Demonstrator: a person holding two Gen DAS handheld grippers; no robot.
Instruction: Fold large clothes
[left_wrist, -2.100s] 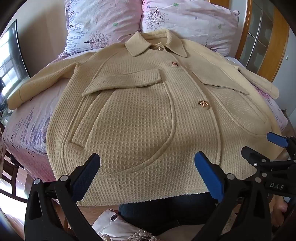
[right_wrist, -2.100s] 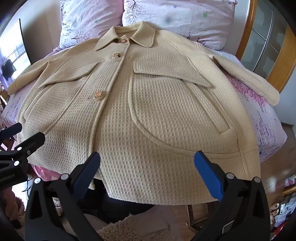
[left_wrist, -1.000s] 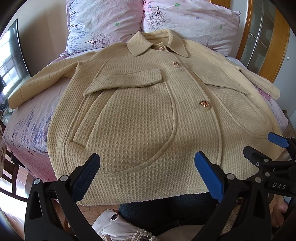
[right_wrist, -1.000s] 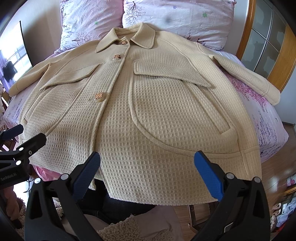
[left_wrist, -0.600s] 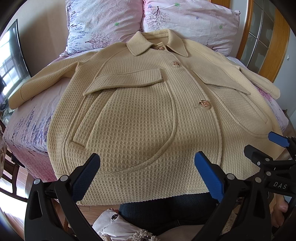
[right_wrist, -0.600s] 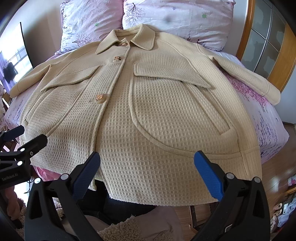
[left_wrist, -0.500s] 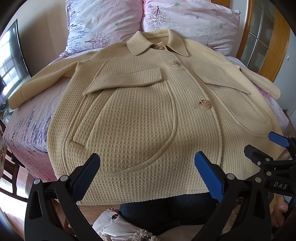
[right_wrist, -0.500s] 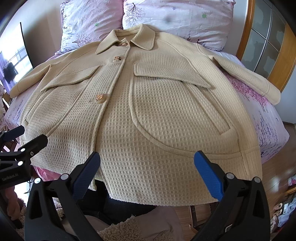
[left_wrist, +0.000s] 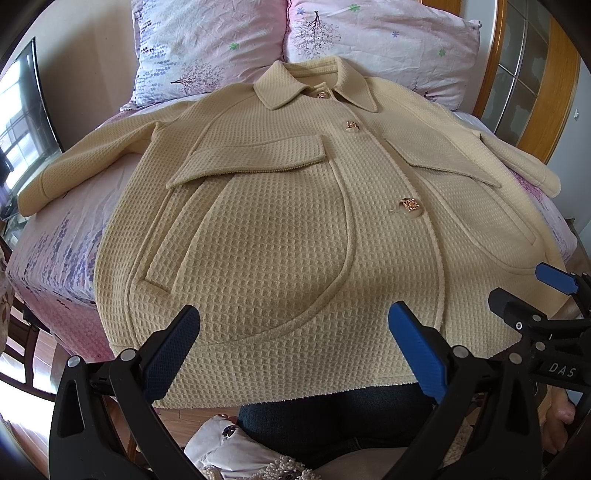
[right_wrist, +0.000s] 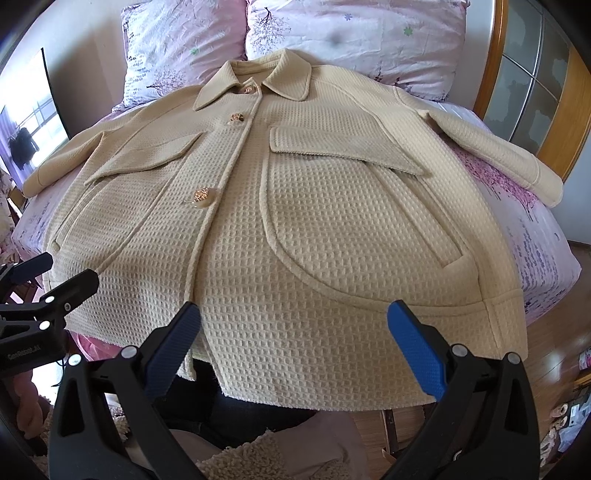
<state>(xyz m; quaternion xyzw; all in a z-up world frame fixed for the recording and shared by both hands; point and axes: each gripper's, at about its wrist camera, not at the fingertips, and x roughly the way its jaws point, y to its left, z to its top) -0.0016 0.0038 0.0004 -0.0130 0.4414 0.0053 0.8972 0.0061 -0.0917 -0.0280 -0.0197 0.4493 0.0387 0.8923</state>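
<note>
A cream waffle-knit coat lies flat and face up on the bed, buttoned, collar toward the pillows, both sleeves spread out to the sides; it also fills the right wrist view. Its hem hangs at the bed's near edge. My left gripper is open and empty, just above the hem on the coat's left half. My right gripper is open and empty above the hem on the right half. Each gripper shows at the edge of the other's view: the right one, the left one.
Two pink floral pillows lean at the head of the bed. A wooden headboard with glass panes stands at the right. A dark screen stands left. The person's legs in dark jeans are below the hem.
Both grippers have drifted very slightly; the coat lies as before and both stay open and empty.
</note>
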